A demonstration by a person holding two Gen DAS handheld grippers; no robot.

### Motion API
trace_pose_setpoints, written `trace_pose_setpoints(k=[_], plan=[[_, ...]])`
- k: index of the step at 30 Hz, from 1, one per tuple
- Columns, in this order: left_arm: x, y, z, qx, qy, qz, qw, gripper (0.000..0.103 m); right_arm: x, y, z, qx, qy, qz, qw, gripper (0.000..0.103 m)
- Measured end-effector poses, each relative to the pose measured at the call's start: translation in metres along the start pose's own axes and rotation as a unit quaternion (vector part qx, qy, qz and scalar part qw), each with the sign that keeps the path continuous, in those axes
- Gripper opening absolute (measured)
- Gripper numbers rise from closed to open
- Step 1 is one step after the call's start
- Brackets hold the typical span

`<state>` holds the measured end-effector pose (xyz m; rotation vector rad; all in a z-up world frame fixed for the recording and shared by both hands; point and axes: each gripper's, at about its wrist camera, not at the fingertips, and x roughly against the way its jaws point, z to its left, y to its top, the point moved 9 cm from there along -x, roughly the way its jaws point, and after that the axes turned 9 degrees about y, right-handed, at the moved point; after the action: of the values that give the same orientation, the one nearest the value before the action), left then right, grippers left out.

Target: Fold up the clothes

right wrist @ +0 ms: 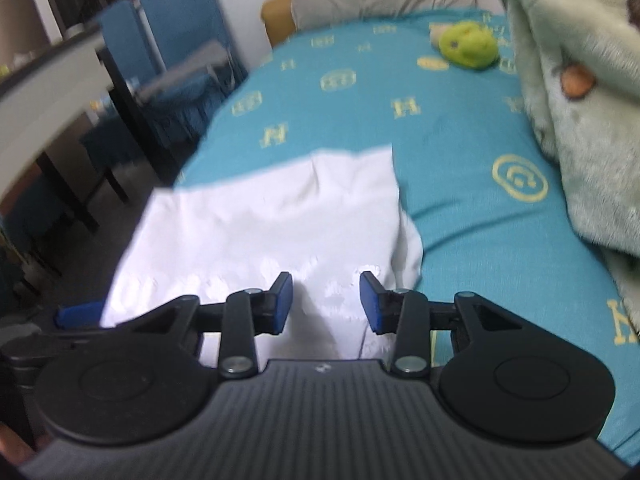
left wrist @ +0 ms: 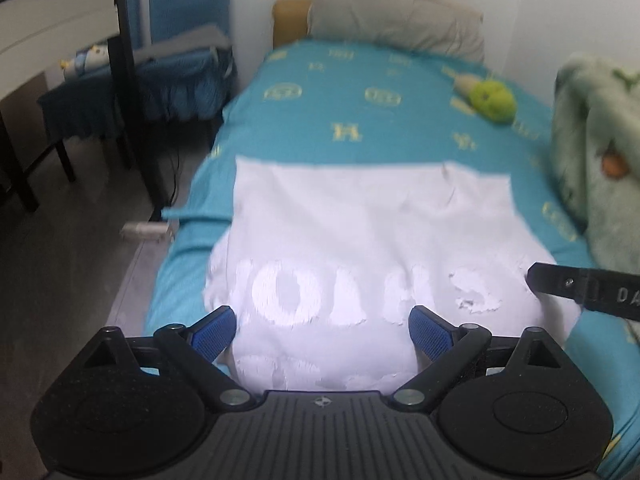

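Note:
A white garment (left wrist: 360,240) with pale raised lettering lies spread on the teal bedsheet (left wrist: 360,128), its far edge straight across the bed. My left gripper (left wrist: 322,330) hangs over the garment's near edge, open wide, with nothing pinched between its blue pads. My right gripper (right wrist: 326,304) is at the near right part of the white garment (right wrist: 260,220). Its jaws stand narrowed, and a raised fold of cloth fills the gap and touches both pads. One black finger of the right gripper (left wrist: 580,292) shows at the right edge of the left wrist view.
A green plush toy (left wrist: 492,100) and a beige pillow (left wrist: 396,16) lie at the bed's far end. A pale green fleece blanket (right wrist: 580,100) is heaped along the right side. Blue chairs (right wrist: 172,40) and a dark table stand on the floor to the left.

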<state>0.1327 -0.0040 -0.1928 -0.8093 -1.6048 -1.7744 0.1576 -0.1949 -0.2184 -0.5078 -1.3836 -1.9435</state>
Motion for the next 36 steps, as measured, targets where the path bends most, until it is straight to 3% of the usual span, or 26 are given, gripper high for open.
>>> trace_pose_setpoints(k=[10,12,15,19,22,27,29,33,34,36], plan=[[0.017,-0.023,0.019,0.096,-0.057,0.056,0.9921,0.097,-0.011,-0.011,-0.003,-0.012,0.002,0.019,1.000,0.039],[0.024,-0.027,0.021,0.124,-0.085,0.066,0.9864,0.097,-0.011,-0.011,-0.003,-0.012,0.001,0.019,1.000,0.039],[0.026,-0.036,0.023,0.178,-0.129,0.094,0.9711,0.097,-0.011,-0.010,-0.004,-0.013,0.002,0.019,1.000,0.039],[0.011,-0.039,0.026,0.219,-0.136,0.116,0.9593,0.097,-0.011,-0.010,-0.005,-0.014,0.003,0.020,1.000,0.039],[-0.012,-0.043,0.031,0.274,-0.142,0.141,0.9409,0.097,-0.011,-0.010,-0.005,-0.015,0.002,0.019,1.000,0.039],[-0.028,-0.035,0.050,0.371,-0.155,0.118,0.9078,0.097,-0.011,-0.010,-0.007,-0.021,0.004,0.018,1.000,0.039],[-0.031,-0.034,0.059,0.411,-0.166,0.109,0.8897,0.097,-0.011,-0.010,-0.007,-0.024,0.005,0.017,1.000,0.039],[-0.031,-0.033,0.073,0.475,-0.195,0.092,0.8533,0.080,-0.011,-0.010,-0.009,-0.035,0.007,0.015,0.999,0.039],[-0.033,-0.034,0.073,0.478,-0.197,0.093,0.8511,0.077,-0.011,-0.010,-0.010,-0.039,0.008,0.015,0.999,0.039],[-0.039,-0.037,0.071,0.466,-0.182,0.104,0.8596,0.064,-0.012,-0.010,-0.010,-0.043,0.010,0.016,0.999,0.039]])
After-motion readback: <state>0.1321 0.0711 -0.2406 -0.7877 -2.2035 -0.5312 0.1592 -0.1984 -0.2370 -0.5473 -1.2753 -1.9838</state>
